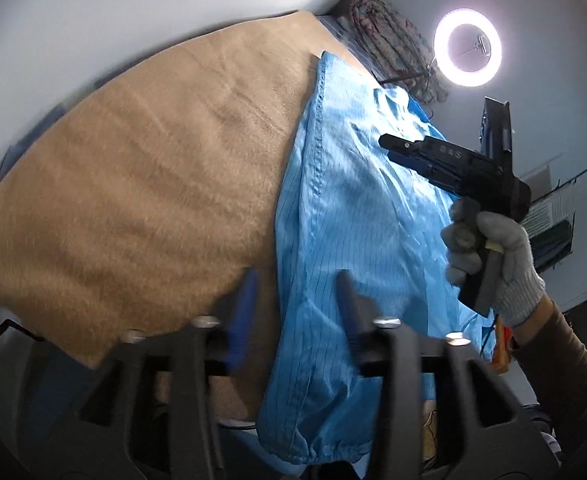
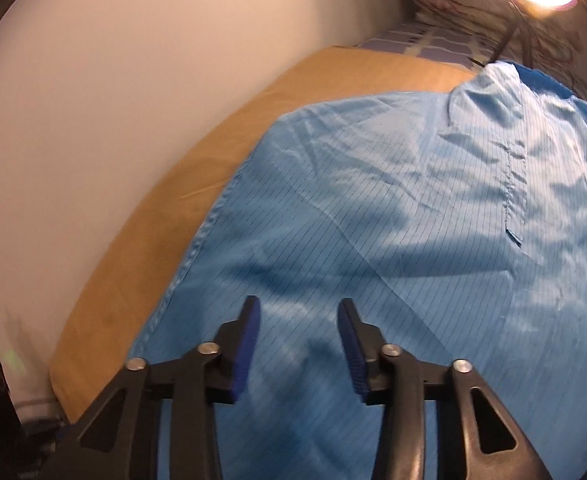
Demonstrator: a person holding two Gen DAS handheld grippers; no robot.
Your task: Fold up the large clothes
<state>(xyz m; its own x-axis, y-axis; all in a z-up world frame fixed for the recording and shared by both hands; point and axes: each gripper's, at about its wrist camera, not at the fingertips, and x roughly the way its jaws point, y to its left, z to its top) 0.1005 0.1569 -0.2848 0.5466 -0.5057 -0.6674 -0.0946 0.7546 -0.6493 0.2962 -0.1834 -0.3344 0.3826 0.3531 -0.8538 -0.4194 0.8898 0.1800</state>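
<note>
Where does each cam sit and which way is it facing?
Left wrist: on the left gripper, jaws open, facing along the blue garment on the tan blanket; shows the right gripper, the gloved hand and a ring light.
Right wrist: on the right gripper, jaws open, looking down over the garment toward the wall; only its own fingers show.
Shared: garment, blanket, ring light.

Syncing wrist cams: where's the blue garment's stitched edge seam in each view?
Left wrist: the stitched seam runs down the blue garment at centre, beside the tan blanket.
Right wrist: the seam runs diagonally at left-centre, above the right tongs.
Shared landmark: tan blanket.
</note>
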